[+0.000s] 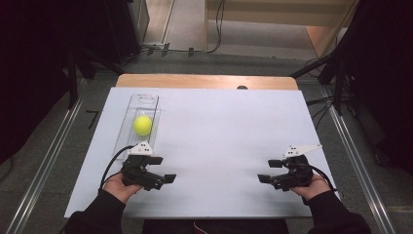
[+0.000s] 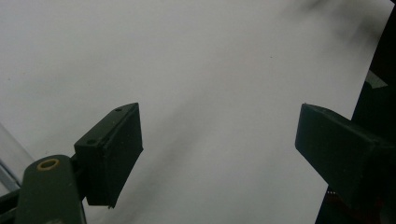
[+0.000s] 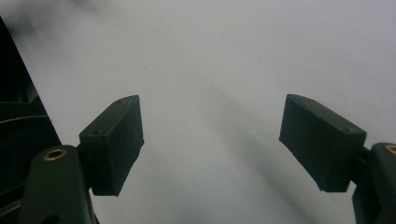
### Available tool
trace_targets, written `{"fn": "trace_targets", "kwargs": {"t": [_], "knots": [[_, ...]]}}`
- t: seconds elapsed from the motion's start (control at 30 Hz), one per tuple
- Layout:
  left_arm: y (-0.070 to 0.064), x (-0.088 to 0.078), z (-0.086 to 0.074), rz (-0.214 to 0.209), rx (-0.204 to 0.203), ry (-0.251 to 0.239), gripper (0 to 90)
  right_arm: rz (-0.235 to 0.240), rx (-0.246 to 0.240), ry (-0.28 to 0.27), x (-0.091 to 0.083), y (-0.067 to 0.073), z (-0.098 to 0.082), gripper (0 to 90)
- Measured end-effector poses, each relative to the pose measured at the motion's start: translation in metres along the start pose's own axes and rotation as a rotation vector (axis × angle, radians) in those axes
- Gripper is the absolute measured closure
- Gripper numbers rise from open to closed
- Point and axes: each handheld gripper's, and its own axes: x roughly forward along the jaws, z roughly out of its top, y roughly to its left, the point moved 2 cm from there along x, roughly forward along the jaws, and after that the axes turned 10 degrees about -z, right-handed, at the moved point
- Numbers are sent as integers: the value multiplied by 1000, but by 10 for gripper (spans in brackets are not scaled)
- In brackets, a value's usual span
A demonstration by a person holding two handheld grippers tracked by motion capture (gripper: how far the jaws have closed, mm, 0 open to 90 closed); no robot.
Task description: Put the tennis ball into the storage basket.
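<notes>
A yellow ball (image 1: 142,125) sits in the clear tray (image 1: 146,101), whose length runs away from the person. The left gripper (image 1: 163,179), jaws apart and empty, hovers just nearside of the tray; the right gripper (image 1: 269,171), also open, is well apart.

This looks like a lab or recording studio set up for filming handling work. A desk (image 1: 209,146) covered with a plain white sheet stands alone on a grey carpeted floor (image 1: 58,161), and metal rails (image 1: 41,161) run along the floor on both sides of it. Black curtains (image 1: 29,73) hang at left and right, with dark stand legs (image 1: 331,73) beside them. Cables (image 1: 214,29) trail across the floor behind the desk, toward a pale wooden platform (image 1: 277,12) at the back.
</notes>
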Motion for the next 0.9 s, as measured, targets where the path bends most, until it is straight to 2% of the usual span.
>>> {"fn": "trace_targets", "kwargs": {"t": [0.33, 0.9], "knots": [[1, 1, -6, -3, 0, 29, 158, 0, 0, -1, 0, 0, 0, 197], [3, 1, -7, -9, 0, 46, 158, -2, 0, -1, 0, 0, 0, 197]]}}
